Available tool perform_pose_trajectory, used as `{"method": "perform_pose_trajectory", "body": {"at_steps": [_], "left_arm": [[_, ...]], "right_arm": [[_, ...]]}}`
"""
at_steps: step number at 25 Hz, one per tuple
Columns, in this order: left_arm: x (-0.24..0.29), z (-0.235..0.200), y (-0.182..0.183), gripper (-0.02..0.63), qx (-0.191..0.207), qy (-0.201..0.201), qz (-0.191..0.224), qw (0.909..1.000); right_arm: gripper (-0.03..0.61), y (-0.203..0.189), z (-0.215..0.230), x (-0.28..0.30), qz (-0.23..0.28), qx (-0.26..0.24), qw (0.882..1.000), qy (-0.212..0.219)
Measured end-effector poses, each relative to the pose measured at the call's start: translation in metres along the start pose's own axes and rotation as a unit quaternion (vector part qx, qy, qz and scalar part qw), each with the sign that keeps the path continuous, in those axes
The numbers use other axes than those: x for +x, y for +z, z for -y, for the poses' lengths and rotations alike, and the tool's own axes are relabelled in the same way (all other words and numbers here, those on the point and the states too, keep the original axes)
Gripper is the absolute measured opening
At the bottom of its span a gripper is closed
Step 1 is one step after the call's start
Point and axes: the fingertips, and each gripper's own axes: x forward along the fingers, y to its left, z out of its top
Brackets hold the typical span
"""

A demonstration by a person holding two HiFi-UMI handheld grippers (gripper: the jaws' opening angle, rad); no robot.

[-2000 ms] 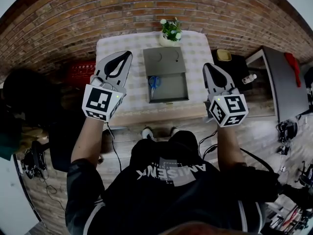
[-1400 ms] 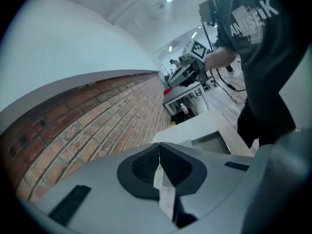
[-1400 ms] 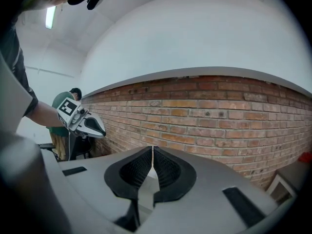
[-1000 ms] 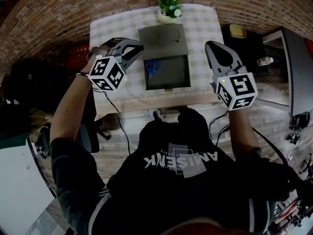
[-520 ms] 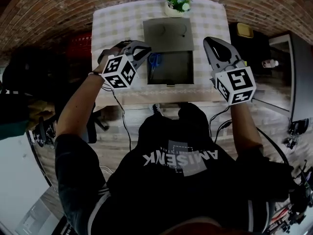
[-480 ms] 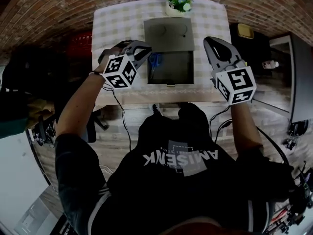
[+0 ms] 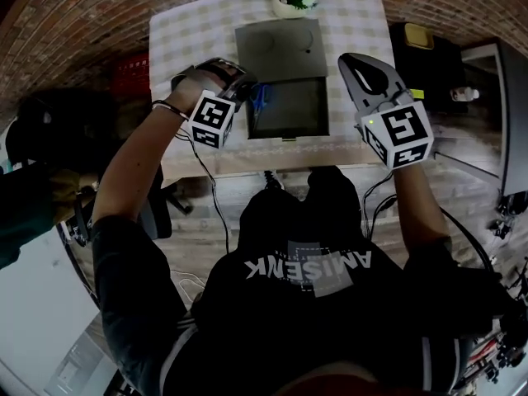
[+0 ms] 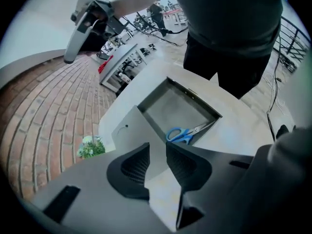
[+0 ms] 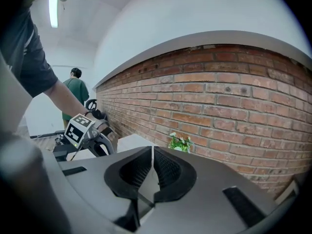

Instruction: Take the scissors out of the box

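Between the jaws of my left claw nothing is caught: they have just been opening and stand apart, pointing down at the table. Just past their tips lie the blue-handled scissors, flat inside the open grey box along the wall nearest that claw. Its lid is folded back toward the potted plant. Across the box from it, my right claw hovers with its jaws together and empty, aimed at the brick wall.
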Motion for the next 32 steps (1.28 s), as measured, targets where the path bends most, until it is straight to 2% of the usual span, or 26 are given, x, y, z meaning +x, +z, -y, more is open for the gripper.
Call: {"method": "perform_pose_trajectory", "body": {"at_steps": [3,7,12,15,20,25,29,32], "left_arm": [[0.018,0.010,-0.008,0.100,0.068,-0.014,-0.013,0.9975],[0.040,0.020,-0.007,0.100,0.149,-0.037,-0.006,0.9881],[0.061,0.023,0.004,0.100,0.195,-0.050,0.025,0.9792],[0.072,0.033,0.001,0.101,0.236,-0.072,0.028,0.9686],[0.088,0.040,-0.001,0.107,0.283,-0.087,0.039,0.9545],[0.098,0.054,0.001,0.110,0.343,-0.109,0.054,0.9313],[0.105,0.061,-0.001,0.112,0.356,-0.127,0.051,0.9246],[0.111,0.062,-0.003,0.115,0.385,-0.133,0.054,0.9118]], "right_arm": [[0.043,-0.007,0.001,0.003,-0.001,0.009,1.000,-0.002],[0.043,-0.021,0.001,0.002,-0.006,0.022,1.000,-0.008],[0.043,-0.040,0.007,-0.005,-0.017,0.043,0.999,-0.029],[0.043,-0.048,0.009,-0.013,-0.018,0.055,0.997,-0.046],[0.043,-0.064,0.008,-0.028,-0.026,0.063,0.995,-0.071],[0.043,-0.080,0.002,-0.042,-0.033,0.077,0.991,-0.100],[0.043,-0.088,-0.001,-0.051,-0.037,0.081,0.990,-0.111],[0.043,-0.095,-0.002,-0.059,-0.040,0.091,0.987,-0.128]]}}
